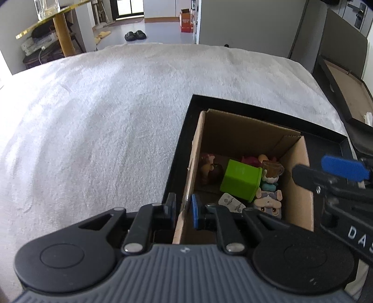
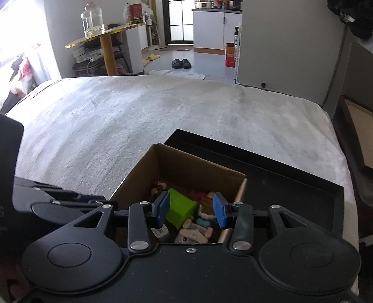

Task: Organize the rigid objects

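A brown cardboard box stands in a black tray on a white blanket. Inside lie a green cube-shaped container, a small glass mug, toy figures and a white card. My left gripper is shut on the box's left wall, one pad on each side. My right gripper is open and empty just above the box, over the green container and the figures. It also shows in the left wrist view at the right.
The white blanket spreads left and ahead. A second dark tray with a brown floor leans at the right. Beyond the bed are a gold-edged side table with a glass jar, slippers and an orange carton.
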`<state>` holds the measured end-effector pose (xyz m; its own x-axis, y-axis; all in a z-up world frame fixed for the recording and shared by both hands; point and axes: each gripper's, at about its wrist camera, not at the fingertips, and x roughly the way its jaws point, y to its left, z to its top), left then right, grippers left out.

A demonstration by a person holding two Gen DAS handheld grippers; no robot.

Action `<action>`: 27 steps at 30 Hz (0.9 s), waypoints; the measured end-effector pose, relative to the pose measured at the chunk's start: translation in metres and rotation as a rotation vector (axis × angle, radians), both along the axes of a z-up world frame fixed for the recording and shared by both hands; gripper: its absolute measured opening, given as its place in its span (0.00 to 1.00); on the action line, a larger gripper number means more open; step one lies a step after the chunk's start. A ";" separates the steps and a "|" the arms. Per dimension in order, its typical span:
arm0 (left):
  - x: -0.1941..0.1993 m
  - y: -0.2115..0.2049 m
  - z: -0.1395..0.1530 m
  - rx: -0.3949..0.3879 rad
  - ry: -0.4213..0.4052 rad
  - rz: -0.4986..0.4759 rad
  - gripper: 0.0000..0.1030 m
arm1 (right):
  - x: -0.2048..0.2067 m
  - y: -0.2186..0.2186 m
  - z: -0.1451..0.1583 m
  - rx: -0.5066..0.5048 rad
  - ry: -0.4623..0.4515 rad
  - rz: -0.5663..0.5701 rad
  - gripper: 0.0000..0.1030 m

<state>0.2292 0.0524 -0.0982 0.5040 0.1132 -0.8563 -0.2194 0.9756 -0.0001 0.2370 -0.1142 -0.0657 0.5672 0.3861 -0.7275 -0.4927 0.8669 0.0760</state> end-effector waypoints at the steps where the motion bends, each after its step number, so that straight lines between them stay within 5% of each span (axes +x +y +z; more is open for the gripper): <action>1: -0.001 -0.001 0.002 0.006 -0.002 0.000 0.12 | -0.002 -0.002 0.001 0.001 0.001 -0.002 0.44; 8: -0.014 -0.004 0.017 0.031 -0.010 0.002 0.27 | -0.014 -0.013 0.010 0.016 -0.015 -0.020 0.55; 19: -0.035 -0.011 0.043 0.061 -0.026 -0.029 0.74 | -0.032 -0.036 0.029 0.107 0.009 -0.061 0.87; 27: -0.057 -0.013 0.063 0.047 -0.060 -0.055 0.81 | -0.047 -0.047 0.037 0.104 -0.010 -0.101 0.95</action>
